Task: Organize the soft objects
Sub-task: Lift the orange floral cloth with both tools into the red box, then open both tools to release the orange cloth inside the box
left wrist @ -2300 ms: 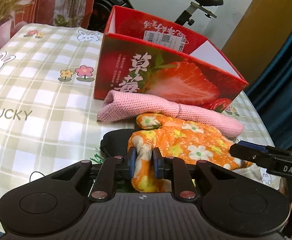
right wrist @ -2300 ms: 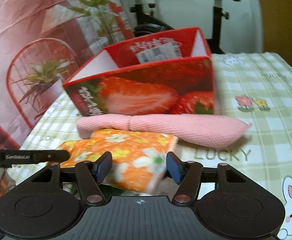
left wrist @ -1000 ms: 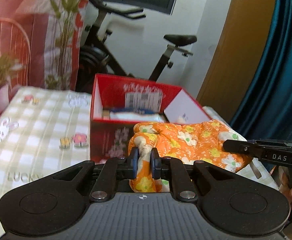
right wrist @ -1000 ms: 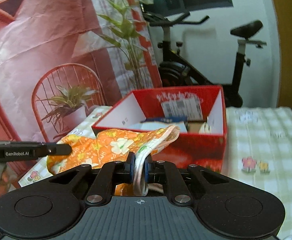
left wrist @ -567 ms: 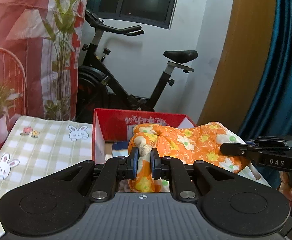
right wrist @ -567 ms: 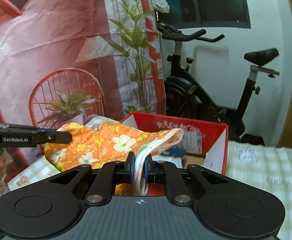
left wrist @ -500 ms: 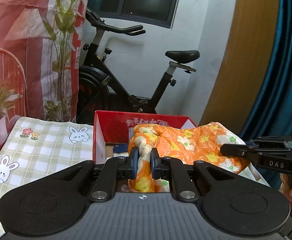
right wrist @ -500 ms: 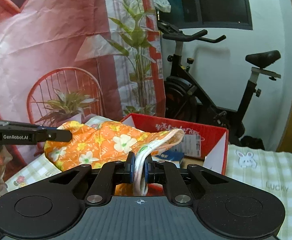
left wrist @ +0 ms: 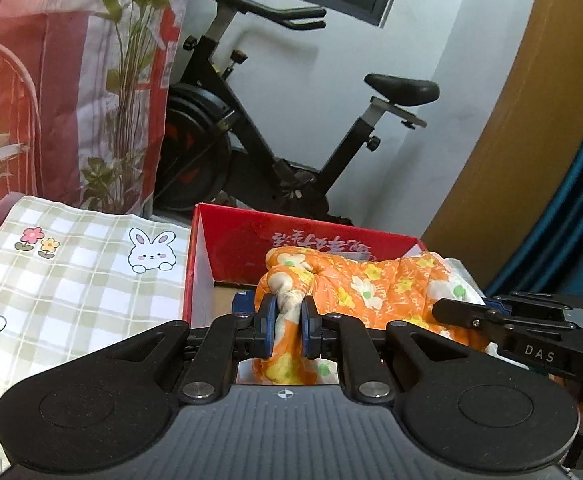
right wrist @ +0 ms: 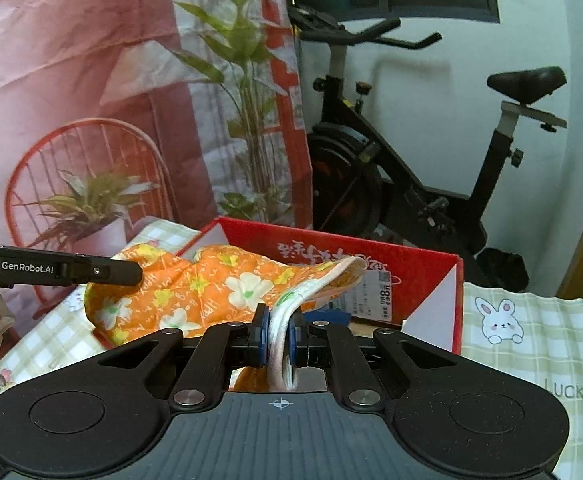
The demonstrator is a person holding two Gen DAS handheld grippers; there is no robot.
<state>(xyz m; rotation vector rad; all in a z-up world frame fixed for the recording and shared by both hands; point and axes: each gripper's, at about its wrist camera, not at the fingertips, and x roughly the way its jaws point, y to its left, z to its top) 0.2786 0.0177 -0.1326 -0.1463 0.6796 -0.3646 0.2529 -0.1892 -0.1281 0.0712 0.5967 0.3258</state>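
Observation:
An orange cloth with white and yellow flowers [left wrist: 371, 288] hangs stretched between both grippers, over the open red strawberry box [left wrist: 291, 236]. My left gripper [left wrist: 288, 322] is shut on one bunched corner of the cloth. My right gripper [right wrist: 278, 330] is shut on the opposite edge of the orange cloth [right wrist: 195, 284], where its pale lining folds down between the pads. The red box [right wrist: 423, 268] holds a blue item and a labelled packet under the cloth. In each wrist view the other gripper shows at the side, gripping the cloth's far end.
The box stands on a table with a green checked cloth [left wrist: 71, 280] printed with rabbits and flowers. Behind the table is a black exercise bike [left wrist: 275, 152]. A red printed curtain with plants [right wrist: 91, 100] hangs at the left, a blue curtain [left wrist: 571, 240] at the right.
Both grippers have carried the orange cloth forward towards the red box, which now lies nearer and lower in both views. The grip on the cloth is unchanged.

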